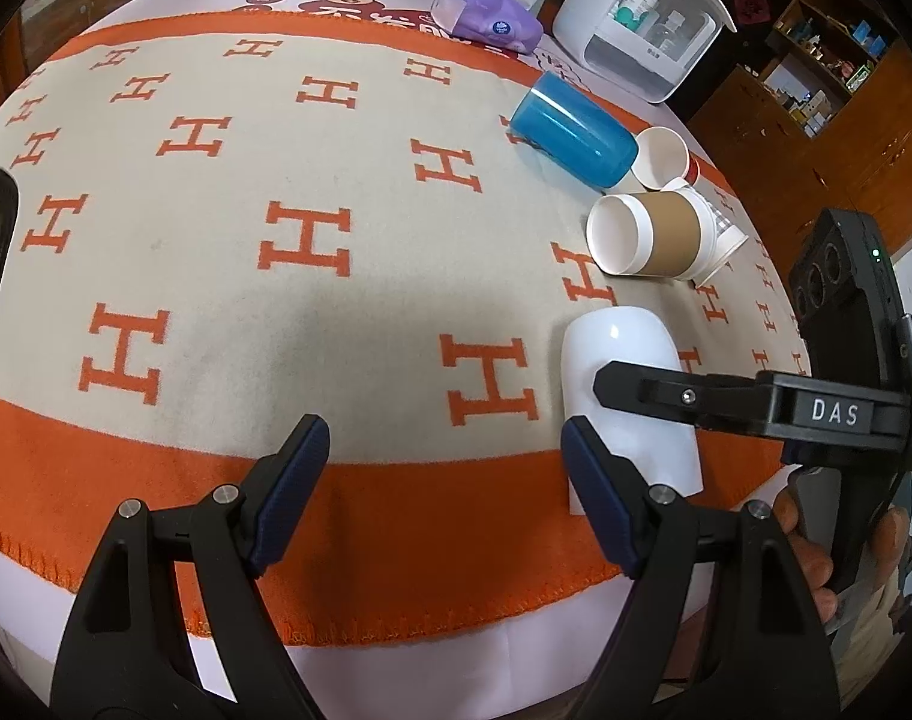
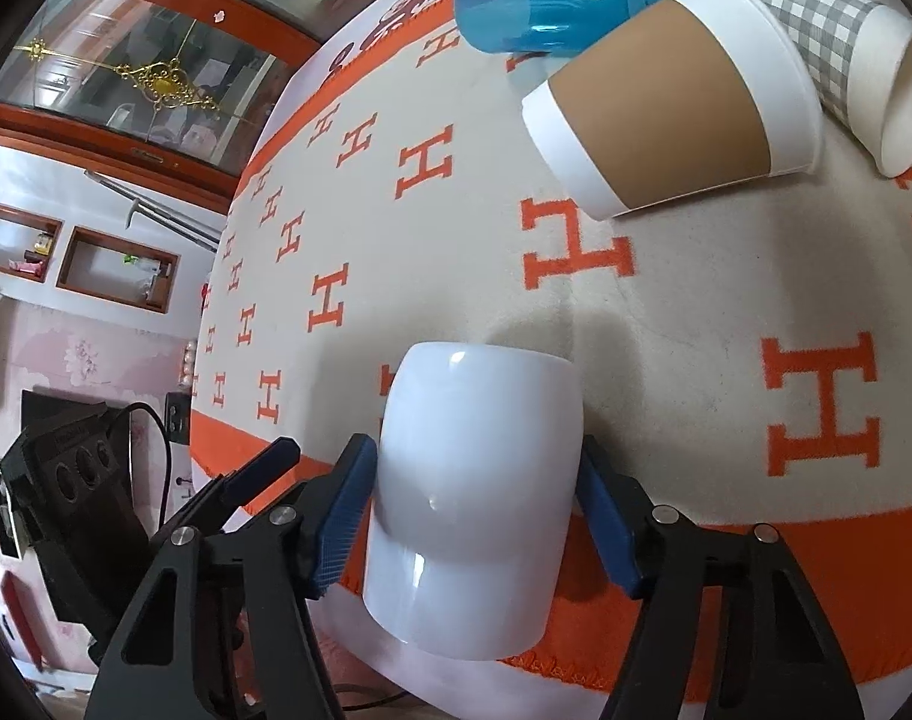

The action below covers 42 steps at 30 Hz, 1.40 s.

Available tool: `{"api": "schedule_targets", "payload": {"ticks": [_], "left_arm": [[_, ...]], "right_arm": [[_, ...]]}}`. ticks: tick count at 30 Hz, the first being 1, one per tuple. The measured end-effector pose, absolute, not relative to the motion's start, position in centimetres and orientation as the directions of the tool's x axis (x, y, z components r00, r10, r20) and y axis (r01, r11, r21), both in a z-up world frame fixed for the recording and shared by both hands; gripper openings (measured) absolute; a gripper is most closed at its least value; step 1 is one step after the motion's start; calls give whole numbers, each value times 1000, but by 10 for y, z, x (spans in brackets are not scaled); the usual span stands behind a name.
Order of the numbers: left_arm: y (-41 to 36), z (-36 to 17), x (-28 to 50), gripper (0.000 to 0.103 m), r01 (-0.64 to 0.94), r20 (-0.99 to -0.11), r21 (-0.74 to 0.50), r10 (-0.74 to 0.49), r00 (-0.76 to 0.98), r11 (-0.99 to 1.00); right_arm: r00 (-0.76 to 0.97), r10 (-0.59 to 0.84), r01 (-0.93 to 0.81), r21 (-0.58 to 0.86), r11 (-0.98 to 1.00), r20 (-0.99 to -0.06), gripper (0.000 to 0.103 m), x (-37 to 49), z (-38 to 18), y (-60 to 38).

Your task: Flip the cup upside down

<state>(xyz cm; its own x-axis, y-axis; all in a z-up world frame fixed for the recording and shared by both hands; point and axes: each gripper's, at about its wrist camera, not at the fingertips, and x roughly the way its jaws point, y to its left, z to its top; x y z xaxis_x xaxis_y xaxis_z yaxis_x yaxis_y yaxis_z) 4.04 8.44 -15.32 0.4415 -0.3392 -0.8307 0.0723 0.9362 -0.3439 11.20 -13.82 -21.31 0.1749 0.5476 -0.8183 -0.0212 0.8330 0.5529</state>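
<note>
— From the left wrist view, what's going on?

— The left gripper (image 1: pixel 444 498) is hanging wide apart with nothing between its fingers, over the near orange border of the blanket (image 1: pixel 228 276). The white cup (image 1: pixel 627 378) is lying on its side near that border, and the right gripper (image 1: pixel 600 387) is coming in from the right, one finger lying across its wall.

— And from the right wrist view?

— There the right gripper (image 2: pixel 477 522) is holding the white cup (image 2: pixel 474 480): both blue pads are pressing its sides, about mid-body. The cup's long axis is running away from the camera, roughly along the fingers. Which end is the mouth, I can't tell.

— How should the lift go?

— I'd say keep the squeeze firm, since the glossy wall looks slippery, raise it off the cloth before rotating, then set it down rim first. The brown-sleeved cup (image 2: pixel 672 102) and blue cup (image 2: pixel 546 6) are lying further back, apart from it.
</note>
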Motion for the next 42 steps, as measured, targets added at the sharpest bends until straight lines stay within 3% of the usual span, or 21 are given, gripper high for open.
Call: {"api": "schedule_targets", "payload": {"ticks": [4, 8, 17, 29, 42], "left_arm": [[83, -152, 40, 77, 73, -829, -338, -334, 449, 938], [81, -150, 40, 77, 75, -824, -324, -321, 466, 943], [82, -148, 40, 77, 49, -813, -296, -279, 512, 954], [88, -147, 35, 77, 23, -799, -294, -259, 542, 956], [83, -145, 23, 78, 31, -790, -291, -258, 557, 956]], "right_arm": [[232, 528, -45, 533, 845, -817, 66, 107, -201, -141], [395, 430, -122, 418, 900, -812, 66, 100, -172, -138], [651, 296, -228, 192, 954, -699, 66, 89, -161, -112], [701, 289, -298, 101, 949, -652, 66, 56, -175, -102], [686, 285, -336, 57, 940, -669, 65, 13, -191, -92]]}}
